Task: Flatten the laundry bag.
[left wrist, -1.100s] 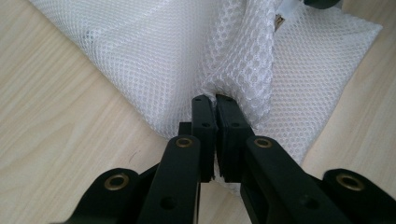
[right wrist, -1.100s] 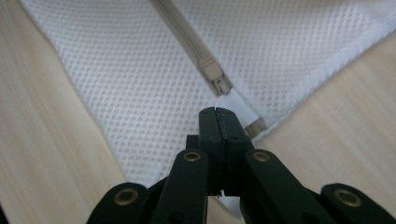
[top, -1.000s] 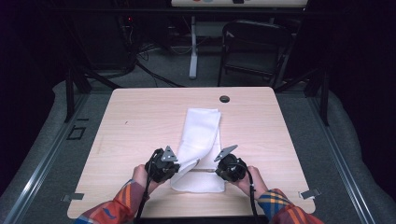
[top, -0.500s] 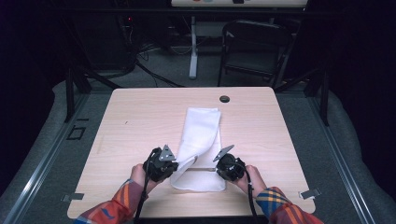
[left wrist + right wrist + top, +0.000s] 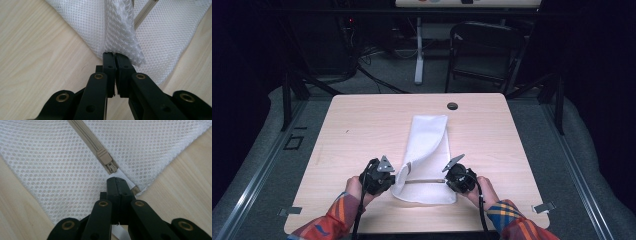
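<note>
A white mesh bag [image 5: 428,145] with a beige zipper [image 5: 424,181] lies lengthwise on the light wooden table [image 5: 352,135]. My left gripper [image 5: 395,176] is shut on the bag's near left edge, and a fold of mesh [image 5: 120,37] rises from its closed jaws [image 5: 115,55]. My right gripper [image 5: 448,180] is at the bag's near right side. It is shut on a white tab [image 5: 123,175] at the zipper's end, just below the beige slider [image 5: 105,157]. The zipper tape [image 5: 85,135] runs away diagonally across the mesh.
A black grommet hole [image 5: 452,106] sits near the table's far edge. Beyond the table stand a dark chair [image 5: 484,47], a white post [image 5: 418,50] and cables on the floor. Metal clips [image 5: 543,207] flank the near corners.
My left gripper has shifted slightly to the left with the mesh edge in it. The right gripper has kept its place.
</note>
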`<state>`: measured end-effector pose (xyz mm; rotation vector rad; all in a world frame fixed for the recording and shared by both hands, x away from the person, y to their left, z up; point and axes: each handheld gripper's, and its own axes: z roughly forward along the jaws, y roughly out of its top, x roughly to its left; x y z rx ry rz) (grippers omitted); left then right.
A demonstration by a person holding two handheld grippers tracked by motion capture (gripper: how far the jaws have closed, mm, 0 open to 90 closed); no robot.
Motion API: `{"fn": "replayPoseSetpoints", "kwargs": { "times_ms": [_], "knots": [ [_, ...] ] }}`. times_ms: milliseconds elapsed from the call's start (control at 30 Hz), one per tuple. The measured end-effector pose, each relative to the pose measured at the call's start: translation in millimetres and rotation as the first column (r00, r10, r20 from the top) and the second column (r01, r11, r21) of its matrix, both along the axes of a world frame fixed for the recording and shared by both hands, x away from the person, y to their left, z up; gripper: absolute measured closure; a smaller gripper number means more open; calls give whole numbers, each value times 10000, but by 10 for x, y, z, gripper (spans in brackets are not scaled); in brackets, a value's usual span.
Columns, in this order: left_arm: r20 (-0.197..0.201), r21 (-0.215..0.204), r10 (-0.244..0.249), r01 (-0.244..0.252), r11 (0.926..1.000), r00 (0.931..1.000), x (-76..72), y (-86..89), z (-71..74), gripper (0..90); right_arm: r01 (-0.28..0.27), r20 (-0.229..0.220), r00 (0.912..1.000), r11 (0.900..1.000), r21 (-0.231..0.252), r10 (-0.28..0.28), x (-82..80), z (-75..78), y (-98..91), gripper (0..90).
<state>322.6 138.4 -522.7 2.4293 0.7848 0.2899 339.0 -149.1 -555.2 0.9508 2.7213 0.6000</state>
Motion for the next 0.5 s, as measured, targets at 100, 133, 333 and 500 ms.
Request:
{"fn": "replayPoseSetpoints", "kwargs": {
  "times_ms": [100, 133, 333, 500],
  "knots": [
    [-84, -24, 61, -61, 10000, 9999, 17, 36, -5, 873, 112, -19, 9999, 9999, 46, -112, -2, -3, -11, 900],
    [-105, -26, 82, -82, 10000, 9999, 20, 44, -7, 873, 72, -39, 10000, 10000, 32, -71, 2, -1, -15, 900],
    [-220, 74, 135, -133, 9999, 9997, 25, 62, -19, 873, 138, -56, 9999, 9999, -17, -138, 6, 4, -34, 900],
    [-360, 55, 70, -69, 10000, 9993, 25, 76, -32, 872, 215, -38, 9998, 9998, -13, -215, 11, 1, -52, 900]
  ]
}}
